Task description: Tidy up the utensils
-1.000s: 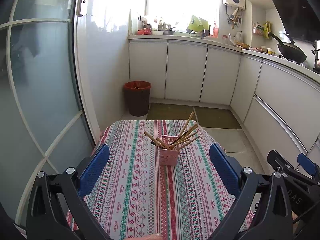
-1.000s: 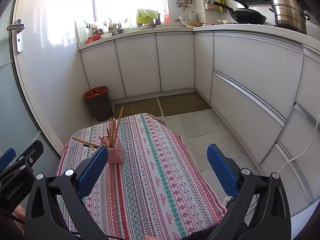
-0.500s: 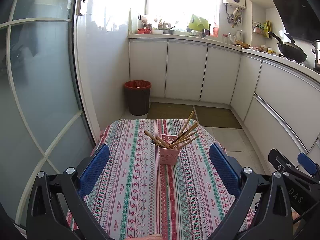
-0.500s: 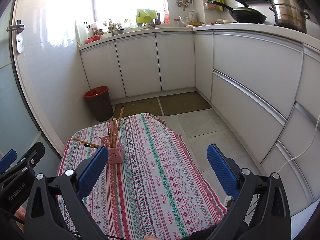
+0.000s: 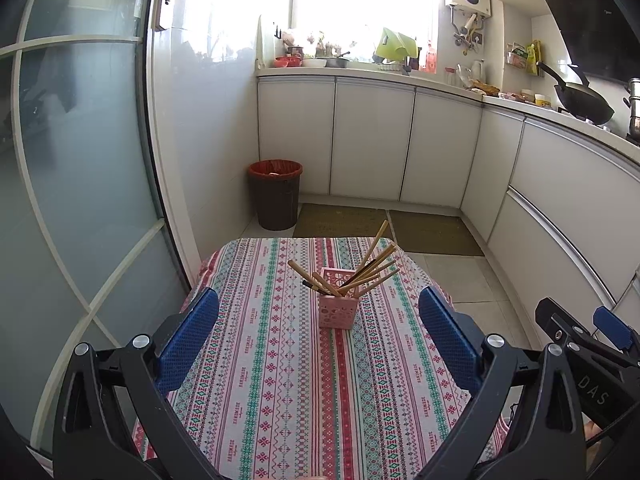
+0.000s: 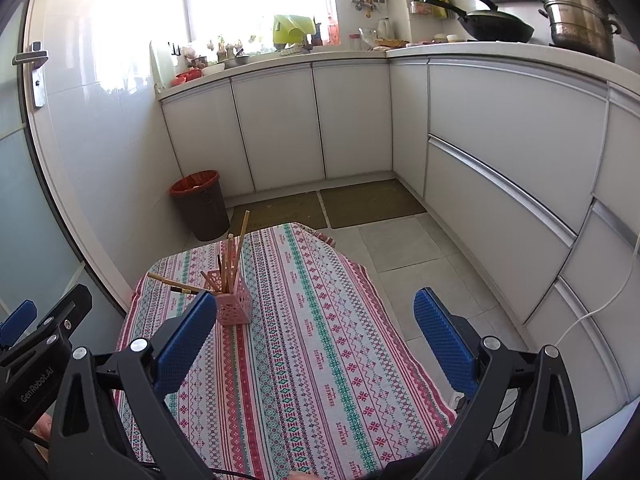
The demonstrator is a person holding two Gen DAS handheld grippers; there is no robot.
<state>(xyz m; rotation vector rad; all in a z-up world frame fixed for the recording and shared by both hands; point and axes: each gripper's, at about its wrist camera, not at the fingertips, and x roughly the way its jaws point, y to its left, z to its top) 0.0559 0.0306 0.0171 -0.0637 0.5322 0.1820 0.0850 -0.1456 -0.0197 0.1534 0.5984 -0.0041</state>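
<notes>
Left wrist view: the left tool (image 5: 319, 336) is spread wide with nothing between its blue pads (image 5: 188, 338). It hangs over the near part of the bench (image 5: 280, 380), which has a striped cloth on it. A pink cup (image 5: 337, 307) stands upright on the cloth, in the middle and past the pads, not touching them. Brown chopsticks (image 5: 370, 270) stick out of the cup. Most lean to the right, and a few lean to the left. The right tool (image 5: 588, 344) shows at the right edge. A red bin (image 5: 275, 194) stands on the floor past the bench, by the white cupboards (image 5: 372, 140).

Right wrist view: the right tool (image 6: 316, 340) is spread wide too and grips nothing. It hangs over the bench (image 6: 320, 340). The cup (image 6: 234, 300) stands on the left part of the cloth, just past the left pad (image 6: 186, 344). Some chopsticks (image 6: 236, 250) stand nearly straight up, and two lean far out to the left. The left tool (image 6: 36, 332) shows at the left edge. A pan (image 6: 496, 28) and a steel pot (image 6: 580, 20) sit up on the kitchen top.
</notes>
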